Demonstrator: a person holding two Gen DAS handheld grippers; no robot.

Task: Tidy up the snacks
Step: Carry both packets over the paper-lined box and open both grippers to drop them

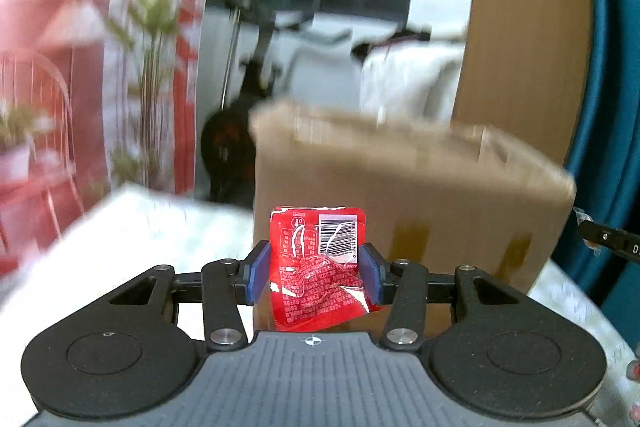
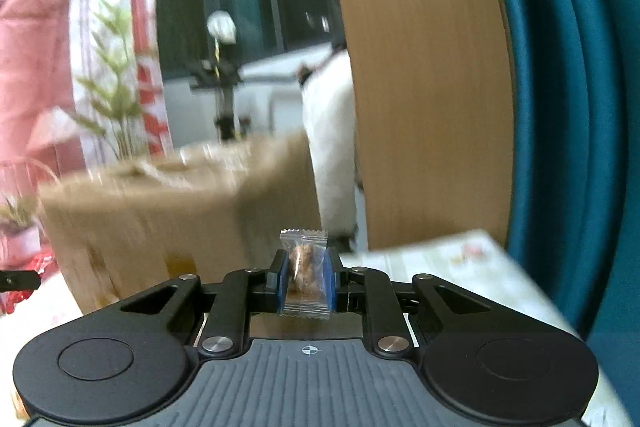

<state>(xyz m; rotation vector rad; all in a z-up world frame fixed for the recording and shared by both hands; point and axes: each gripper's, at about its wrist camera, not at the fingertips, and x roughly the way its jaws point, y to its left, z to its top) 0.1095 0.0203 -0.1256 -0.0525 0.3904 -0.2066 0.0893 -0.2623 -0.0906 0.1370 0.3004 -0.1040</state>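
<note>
Left hand-held gripper: level, raised above the counter, pointing forward. The blue pads are closed onto a red snack packet, clamping it at both side edges. The packet stands upright between the pads, barcode face toward the camera, its lower part crumpled. Directly beyond it, at 12 o'clock, stands a brown cardboard box on the counter; the box is motion-blurred.

Right hand-held gripper: level, also held above the counter, pointing forward. Its pads are drawn nearly together onto a small clear-wrapped snack with brown contents, held upright, the crimped top edge protruding above the pads. The cardboard box lies at 10 o'clock from this gripper, blurred, with its top open toward the camera; the contents cannot be made out.

In the right wrist view, the tip of the left hand-held gripper and a part of the red packet appear at 9 o'clock, just beside the box.
</note>
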